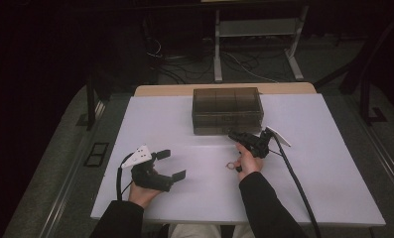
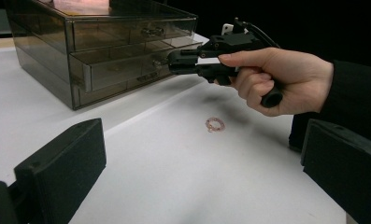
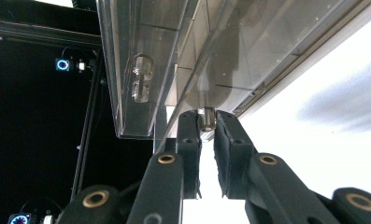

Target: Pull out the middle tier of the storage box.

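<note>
Overhead forward-down; two low gripper-mounted close-ups

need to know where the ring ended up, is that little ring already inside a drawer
No, the ring lies on the bare white table in front of the drawer box, below the right gripper.

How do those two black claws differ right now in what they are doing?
The left claw has its jaws spread wide with nothing between them, while the right claw is pinched shut on a drawer knob. The left claw hovers apart from the smoky drawer box; the right claw is at its front, by a drawer that stands slightly out. Both are black, hand-held and trail a cable.
</note>
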Demonstrator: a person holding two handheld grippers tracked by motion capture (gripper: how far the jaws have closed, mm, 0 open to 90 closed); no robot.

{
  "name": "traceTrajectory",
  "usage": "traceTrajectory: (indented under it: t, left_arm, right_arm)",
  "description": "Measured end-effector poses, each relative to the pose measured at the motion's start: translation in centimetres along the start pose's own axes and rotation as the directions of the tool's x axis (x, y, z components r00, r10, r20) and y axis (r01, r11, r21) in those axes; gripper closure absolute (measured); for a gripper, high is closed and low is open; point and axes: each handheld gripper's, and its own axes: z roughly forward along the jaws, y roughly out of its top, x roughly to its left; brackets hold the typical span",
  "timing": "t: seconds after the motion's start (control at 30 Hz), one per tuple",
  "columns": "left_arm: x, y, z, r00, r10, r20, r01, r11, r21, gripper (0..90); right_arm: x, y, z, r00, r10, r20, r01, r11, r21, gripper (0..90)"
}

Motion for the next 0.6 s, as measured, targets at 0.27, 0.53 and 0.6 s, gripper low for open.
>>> traceTrajectory:
  t: [0.27,0.53,0.6]
  left_arm:
    - [0.0,0.0,-0.02,1.0,0.001,0.001,-0.001,1.0,0.001,0.0]
    - [0.0,0.0,-0.01,1.0,0.001,0.002,-0.001,1.0,0.002,0.0]
    - [0.02,-0.01,0.0,1.0,0.001,0.0,-0.001,1.0,0.002,0.0]
  right_arm:
    - [0.02,-0.21,0.02,0.9994,-0.024,0.026,0.024,1.0,-0.001,68.3]
    - [0.02,-0.32,-0.06,0.9989,-0.035,0.03,0.034,0.999,0.023,57.7]
    - [0.03,-0.34,-0.1,0.9988,-0.039,0.031,0.038,0.999,0.029,55.3]
